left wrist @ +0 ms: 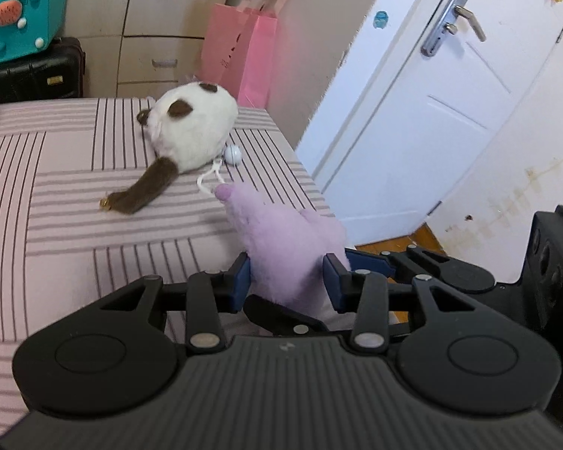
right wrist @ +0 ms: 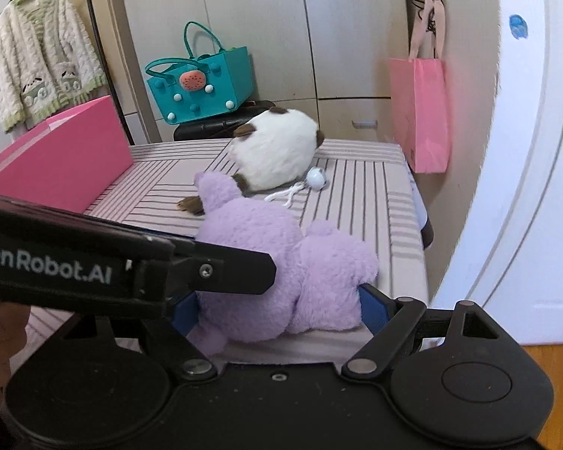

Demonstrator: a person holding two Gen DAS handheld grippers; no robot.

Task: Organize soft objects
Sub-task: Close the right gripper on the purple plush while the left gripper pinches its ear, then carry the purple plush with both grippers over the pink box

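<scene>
A purple plush toy [left wrist: 281,232] lies at the near right edge of the striped pink bed [left wrist: 75,202]. My left gripper [left wrist: 287,277] is shut on the purple plush, blue pads pressing both sides. In the right wrist view the same purple plush [right wrist: 281,262] sits between the blue pads of my right gripper [right wrist: 281,307], which is shut on it too; the left gripper's black body [right wrist: 131,258] crosses in from the left. A white and brown plush toy [left wrist: 191,131] with a white cord and a small ball lies further back; it also shows in the right wrist view [right wrist: 277,150].
A pink box [right wrist: 56,157] stands on the bed's left side. A teal felt bag [right wrist: 202,86] sits on a black case behind the bed. A pink paper bag [right wrist: 420,112] hangs by the wall. A white door [left wrist: 431,112] is to the right.
</scene>
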